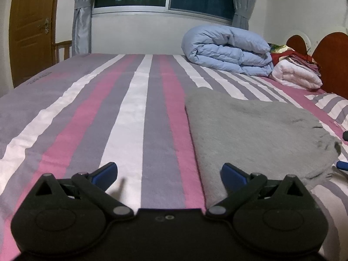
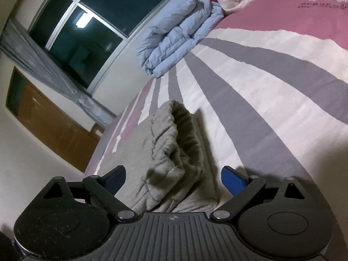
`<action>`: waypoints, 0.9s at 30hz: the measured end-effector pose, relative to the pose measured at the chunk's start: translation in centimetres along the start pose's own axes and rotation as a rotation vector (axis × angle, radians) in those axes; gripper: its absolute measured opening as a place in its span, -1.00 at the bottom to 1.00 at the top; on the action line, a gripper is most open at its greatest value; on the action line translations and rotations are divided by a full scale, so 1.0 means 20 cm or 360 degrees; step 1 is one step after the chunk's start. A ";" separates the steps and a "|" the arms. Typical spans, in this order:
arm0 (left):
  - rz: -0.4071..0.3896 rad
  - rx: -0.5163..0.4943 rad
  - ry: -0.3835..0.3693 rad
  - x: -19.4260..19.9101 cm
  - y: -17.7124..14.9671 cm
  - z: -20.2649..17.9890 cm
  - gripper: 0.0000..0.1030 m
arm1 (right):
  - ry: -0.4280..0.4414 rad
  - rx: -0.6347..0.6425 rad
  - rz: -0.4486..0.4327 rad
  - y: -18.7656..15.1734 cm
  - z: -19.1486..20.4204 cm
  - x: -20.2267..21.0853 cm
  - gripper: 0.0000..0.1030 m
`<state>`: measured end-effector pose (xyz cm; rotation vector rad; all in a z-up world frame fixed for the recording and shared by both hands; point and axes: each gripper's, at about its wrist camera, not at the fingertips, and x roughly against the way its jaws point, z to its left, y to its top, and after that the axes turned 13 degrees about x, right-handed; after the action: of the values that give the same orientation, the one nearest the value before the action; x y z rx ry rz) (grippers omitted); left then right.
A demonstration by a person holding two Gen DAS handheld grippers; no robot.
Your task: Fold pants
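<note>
The grey pants (image 1: 250, 134) lie flat on the striped bed (image 1: 130, 119), to the right in the left wrist view. My left gripper (image 1: 168, 174) is open and empty, low over the bed, its right finger over the pants' left edge. In the right wrist view the pants (image 2: 171, 152) show their bunched elastic waistband (image 2: 187, 134), raised in a fold. My right gripper (image 2: 174, 180) is open, its fingers on either side of the waistband end, not closed on it. The right gripper's blue tips (image 1: 344, 150) show at the far right of the left wrist view.
A folded light-blue duvet (image 1: 228, 50) and a pile of white and red bedding (image 1: 295, 69) sit at the head of the bed by the red headboard (image 1: 330, 61). A window with grey curtains (image 1: 80, 21) and a wooden door (image 1: 32, 28) are beyond.
</note>
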<state>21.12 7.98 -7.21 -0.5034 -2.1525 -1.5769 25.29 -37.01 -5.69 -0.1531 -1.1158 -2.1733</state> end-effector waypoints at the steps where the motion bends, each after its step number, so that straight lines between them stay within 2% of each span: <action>1: -0.0003 -0.0001 0.0001 0.00 0.00 0.00 0.87 | 0.0004 0.0004 -0.0008 0.00 0.00 0.00 0.82; 4: -0.0001 0.0008 -0.0019 -0.02 0.01 0.01 0.87 | 0.0005 0.0057 -0.0102 0.02 0.01 0.02 0.82; 7: 0.0019 0.0014 -0.0087 -0.05 0.04 0.02 0.87 | 0.0052 0.0053 -0.0075 0.05 0.00 -0.01 0.82; 11: 0.0173 0.0141 -0.0328 -0.16 0.12 0.06 0.75 | 0.0062 0.0055 -0.0025 0.09 -0.03 -0.09 0.82; 15: 0.0355 0.0245 -0.0524 -0.32 0.18 0.10 0.30 | 0.0008 0.0069 0.0122 0.11 -0.07 -0.20 0.82; 16: 0.0395 0.0255 -0.0550 -0.35 0.19 0.10 0.25 | 0.0017 0.0054 0.0135 0.11 -0.08 -0.21 0.82; 20: 0.0523 0.0271 -0.0640 -0.47 0.18 0.13 0.20 | 0.0050 0.0025 0.0191 0.10 -0.13 -0.26 0.82; 23: 0.0613 0.0388 -0.0767 -0.54 0.18 0.17 0.17 | 0.0090 0.0037 0.0225 0.10 -0.14 -0.29 0.82; 24: 0.0640 0.0411 -0.0809 -0.55 0.19 0.18 0.07 | 0.0128 0.0038 0.0241 0.10 -0.14 -0.30 0.82; 26: 0.0714 0.0452 -0.0893 -0.60 0.19 0.18 0.03 | 0.0169 0.0057 0.0285 0.10 -0.12 -0.33 0.81; 27: 0.0743 0.0462 -0.0922 -0.61 0.19 0.18 0.03 | 0.0188 0.0058 0.0298 0.11 -0.12 -0.34 0.76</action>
<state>33.05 11.99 -11.61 -1.3744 -2.3595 -0.9128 32.21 -36.22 -8.39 -0.1067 -1.0316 -1.9691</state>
